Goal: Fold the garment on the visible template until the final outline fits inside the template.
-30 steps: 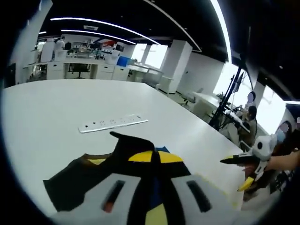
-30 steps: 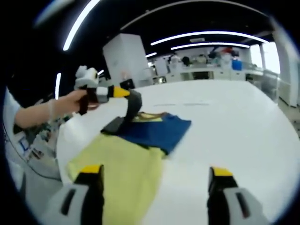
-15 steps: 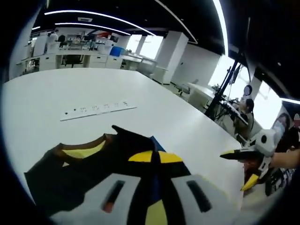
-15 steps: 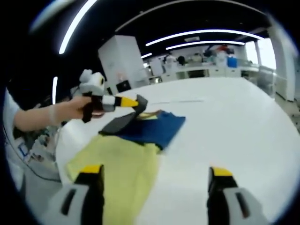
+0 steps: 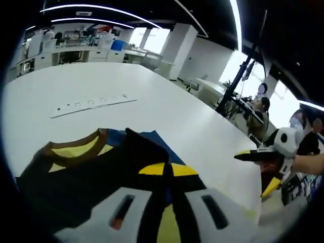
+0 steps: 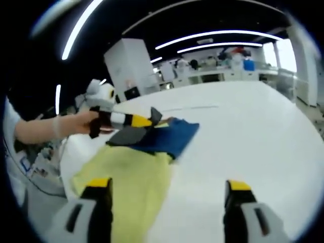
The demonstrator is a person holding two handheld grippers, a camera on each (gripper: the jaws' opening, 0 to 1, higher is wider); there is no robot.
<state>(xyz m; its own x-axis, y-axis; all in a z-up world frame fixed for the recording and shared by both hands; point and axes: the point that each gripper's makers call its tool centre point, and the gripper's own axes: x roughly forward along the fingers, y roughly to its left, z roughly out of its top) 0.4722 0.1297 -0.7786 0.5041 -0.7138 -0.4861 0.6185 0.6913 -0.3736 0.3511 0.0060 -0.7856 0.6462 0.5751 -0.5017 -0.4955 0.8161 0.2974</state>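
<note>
The garment lies on the white table, dark with a brown collar, yellow trim and a blue panel. My left gripper is shut on a dark flap of it, lifted above the rest. In the right gripper view that left gripper comes in from the left, a gloved hand behind it, holding the dark flap over the blue panel. A yellow-green sheet lies flat in front of the blue part; whether it is the template or cloth I cannot tell. My right gripper is open over the bare table, and its yellow tips stand apart.
A white power strip lies on the table beyond the garment. The table's edge runs along the right, with people seated at desks past it. White benches stand at the far end.
My left gripper has carried the dark flap lower and further across the garment toward the blue panel. The right gripper stays open in much the same place.
</note>
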